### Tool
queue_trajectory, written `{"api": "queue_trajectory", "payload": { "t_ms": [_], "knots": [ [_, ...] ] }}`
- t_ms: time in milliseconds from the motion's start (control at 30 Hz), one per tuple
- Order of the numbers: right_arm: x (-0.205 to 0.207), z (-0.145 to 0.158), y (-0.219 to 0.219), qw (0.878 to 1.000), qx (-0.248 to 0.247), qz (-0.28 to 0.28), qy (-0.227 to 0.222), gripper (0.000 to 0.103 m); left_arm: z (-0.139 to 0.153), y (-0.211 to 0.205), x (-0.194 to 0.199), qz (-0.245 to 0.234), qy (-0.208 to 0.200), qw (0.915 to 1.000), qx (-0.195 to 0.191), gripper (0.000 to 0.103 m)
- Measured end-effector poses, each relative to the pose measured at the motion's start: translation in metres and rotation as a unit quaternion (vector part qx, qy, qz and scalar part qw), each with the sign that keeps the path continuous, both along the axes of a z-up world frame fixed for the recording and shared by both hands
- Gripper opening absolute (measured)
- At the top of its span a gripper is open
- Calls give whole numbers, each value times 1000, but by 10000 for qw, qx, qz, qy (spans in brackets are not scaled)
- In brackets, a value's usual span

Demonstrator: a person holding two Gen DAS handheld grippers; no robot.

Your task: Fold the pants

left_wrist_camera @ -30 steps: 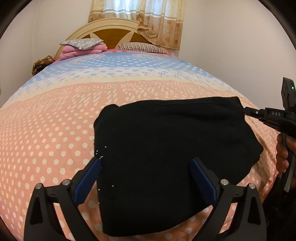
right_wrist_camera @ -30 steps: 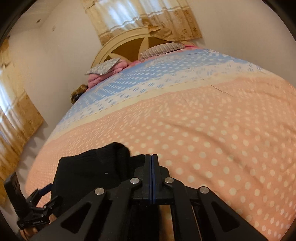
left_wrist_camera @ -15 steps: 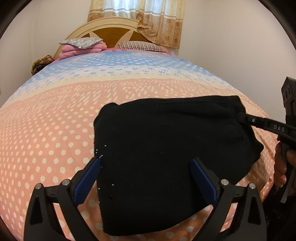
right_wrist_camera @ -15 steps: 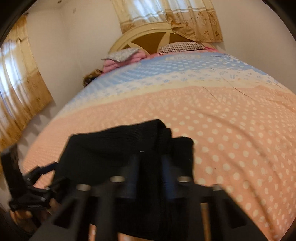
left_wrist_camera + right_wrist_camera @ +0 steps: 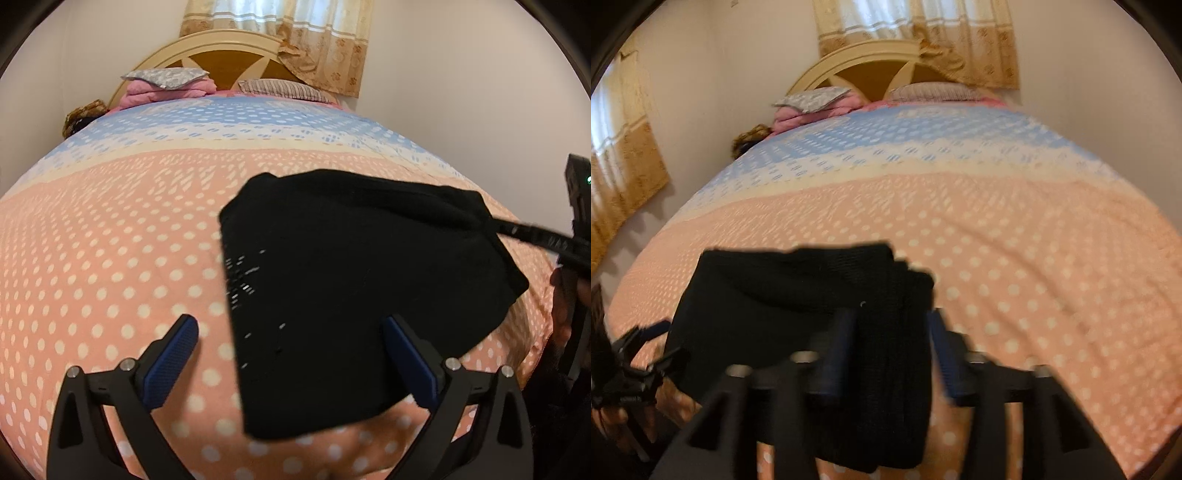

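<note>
At the left, the left gripper (image 5: 290, 354) is seen with its blue-padded jaws spread wide and nothing between them, drawn leftward off the folded black knit pants (image 5: 354, 295) it framed a second ago. At the right, the right gripper (image 5: 892, 349), clamped a second ago, is now parted around the bundle's end (blur hides any contact). The fold is judged finished and released. The pants are laid on the peach polka-dot bedspread (image 5: 110, 258), with a cream arched headboard (image 5: 229, 55) and tan curtains (image 5: 325, 44) beyond.
</note>
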State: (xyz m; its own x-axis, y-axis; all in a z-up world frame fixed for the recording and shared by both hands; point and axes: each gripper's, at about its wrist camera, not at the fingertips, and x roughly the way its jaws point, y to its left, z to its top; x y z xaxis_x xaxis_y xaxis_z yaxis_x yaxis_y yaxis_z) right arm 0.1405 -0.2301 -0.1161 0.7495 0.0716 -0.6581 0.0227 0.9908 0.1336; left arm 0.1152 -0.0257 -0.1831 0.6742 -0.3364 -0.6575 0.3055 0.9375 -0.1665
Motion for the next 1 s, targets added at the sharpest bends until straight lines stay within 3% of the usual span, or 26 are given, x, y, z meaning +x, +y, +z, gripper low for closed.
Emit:
{"api": "queue_trajectory", "payload": {
  "t_ms": [100, 200, 300, 533, 633, 667, 700, 733, 800, 900, 1000],
  "knots": [
    [3, 25, 19, 9993, 84, 213, -310, 55, -4, 7, 0, 18, 98, 9997, -223, 103],
    [32, 34, 56, 9932, 406, 1078, -186, 57, -6, 6, 0, 1, 144, 9995, -293, 103],
    [78, 26, 97, 9802, 634, 1839, 360, 57, -8, 5, -1, -25, 152, 9993, -337, 103],
    [165, -2, 169, 9500, 1210, 2505, 1422, 57, -9, 3, -9, -111, 72, 9993, -358, 103],
    [172, -19, 201, 9305, 1081, 2899, 1963, 56, -12, 3, -15, -143, 47, 9992, -379, 103],
    [172, -25, 209, 9272, 922, 2973, 2085, 51, -12, 3, -15, -147, 38, 9991, -384, 103],
    [172, -27, 215, 9266, 778, 3012, 2114, 30, -12, 3, -16, -154, 25, 9991, -392, 103],
    [172, -28, 219, 9274, 624, 3033, 2098, 17, -13, 4, -17, -160, 14, 9991, -388, 103],
    [171, -26, 218, 9329, 572, 2951, 1982, 11, -14, 2, -20, -182, -17, 9992, -352, 103],
    [178, -35, 205, 9437, 631, 2549, 2014, 10, -15, -1, -21, -204, -34, 9994, -273, 103],
    [180, -47, 199, 9458, 570, 2470, 2030, 11, -15, -3, -22, -243, -48, 9995, -210, 103]
  ]
}}
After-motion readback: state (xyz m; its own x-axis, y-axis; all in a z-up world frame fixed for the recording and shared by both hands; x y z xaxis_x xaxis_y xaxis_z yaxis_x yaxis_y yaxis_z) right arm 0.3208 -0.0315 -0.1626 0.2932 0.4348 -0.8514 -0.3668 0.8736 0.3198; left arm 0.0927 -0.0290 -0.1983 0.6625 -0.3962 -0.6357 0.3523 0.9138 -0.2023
